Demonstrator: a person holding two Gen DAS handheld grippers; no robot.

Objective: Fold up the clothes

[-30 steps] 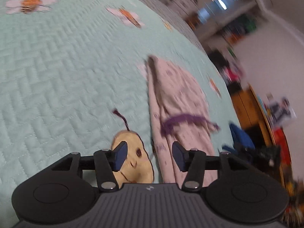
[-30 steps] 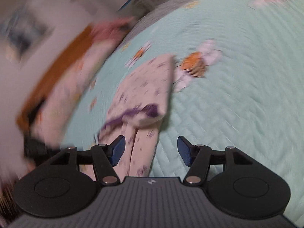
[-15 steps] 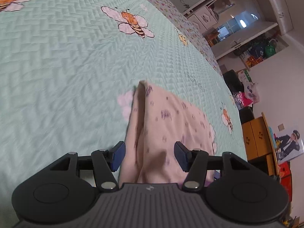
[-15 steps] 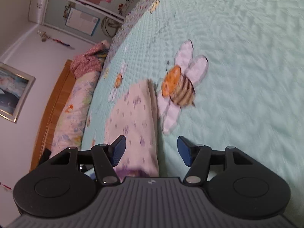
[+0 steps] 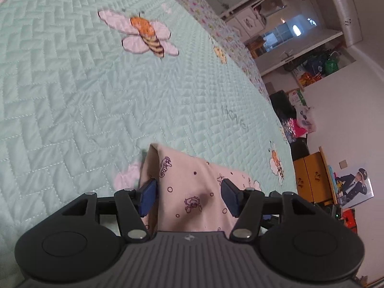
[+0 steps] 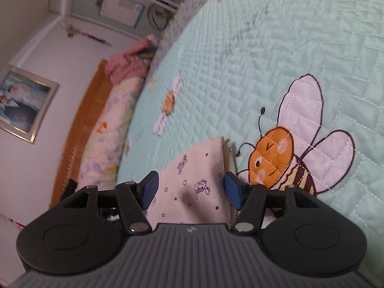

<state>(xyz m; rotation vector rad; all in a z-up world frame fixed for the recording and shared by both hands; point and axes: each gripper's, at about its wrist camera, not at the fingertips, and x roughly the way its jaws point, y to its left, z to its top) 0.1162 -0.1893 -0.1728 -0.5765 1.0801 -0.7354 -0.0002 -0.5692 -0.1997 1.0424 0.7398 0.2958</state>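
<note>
Since 1 second ago the purple drawstring has dropped out of view. Only the far end of the pink printed garment (image 5: 192, 187) shows now, lying flat on the mint bee quilt (image 5: 72, 84). Both grippers, the left gripper (image 5: 189, 198) and the right gripper (image 6: 192, 189), have closed in over that far edge. Each is partly open, cloth between the jaws, nothing gripped. Likely next: pinch this edge for another fold.

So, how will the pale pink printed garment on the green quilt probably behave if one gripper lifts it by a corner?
The pale pink printed garment looks like thin, soft cloth, so it would probably hang limp. Its folded layers at the edge lie loose, so the fold would likely fall open. It seems light, so it may slide on the mint green quilted bedspread when pushed.
</note>
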